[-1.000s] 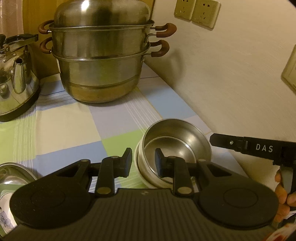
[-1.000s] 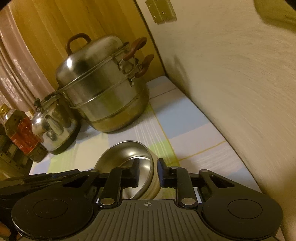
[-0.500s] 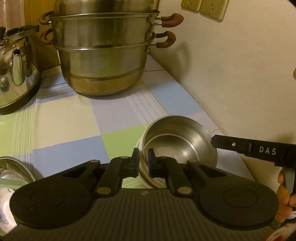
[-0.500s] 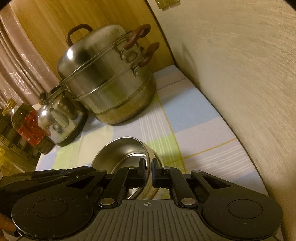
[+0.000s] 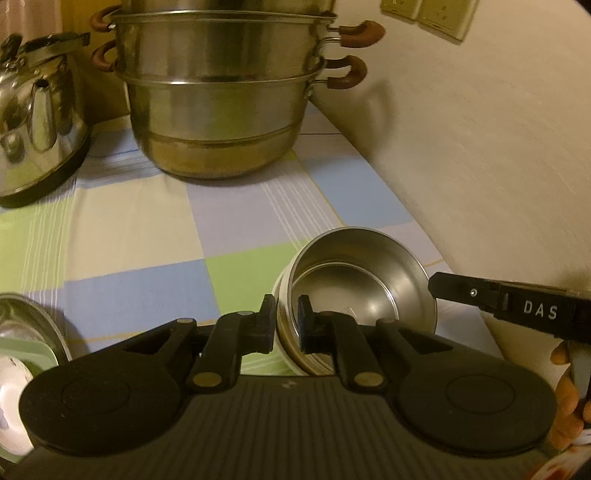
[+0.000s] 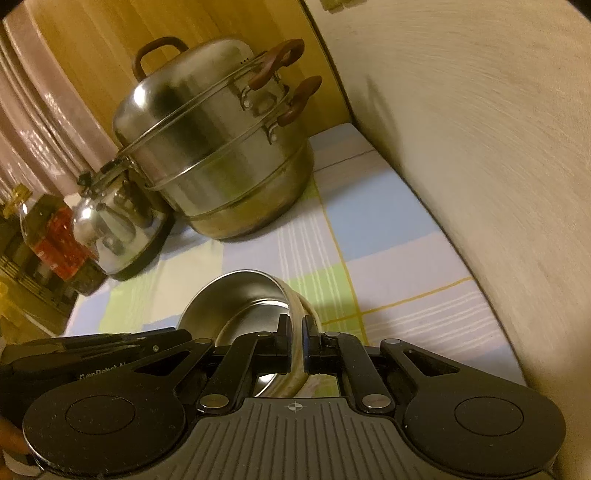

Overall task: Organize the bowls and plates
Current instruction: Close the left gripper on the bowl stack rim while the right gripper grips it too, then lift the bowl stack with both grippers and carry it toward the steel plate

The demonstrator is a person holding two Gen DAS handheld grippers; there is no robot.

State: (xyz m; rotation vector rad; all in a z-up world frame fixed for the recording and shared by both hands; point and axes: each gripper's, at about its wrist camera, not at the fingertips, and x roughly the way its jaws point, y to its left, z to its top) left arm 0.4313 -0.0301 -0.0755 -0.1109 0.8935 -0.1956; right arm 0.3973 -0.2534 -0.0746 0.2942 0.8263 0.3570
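Note:
A steel bowl (image 5: 354, 273) with a cream outer wall is held tilted a little above the checked tablecloth (image 5: 129, 243). My left gripper (image 5: 287, 325) is shut on its near left rim, one finger inside and one outside. My right gripper (image 6: 296, 345) is shut on the opposite rim of the same bowl (image 6: 236, 299). The right gripper also shows in the left wrist view (image 5: 517, 308) at the bowl's right side. A steel plate (image 5: 29, 332) with a green-rimmed dish on it lies at the lower left edge.
A big two-tier steel steamer pot (image 5: 221, 96) stands at the back, a steel kettle (image 5: 33, 110) left of it, and an oil bottle (image 6: 48, 236) further left. A cream wall (image 5: 480, 147) runs close along the right side, with sockets (image 5: 428, 14) above.
Both grippers have closed on the bowl's rim from opposite sides. The bowl has tipped and come up off the cloth.

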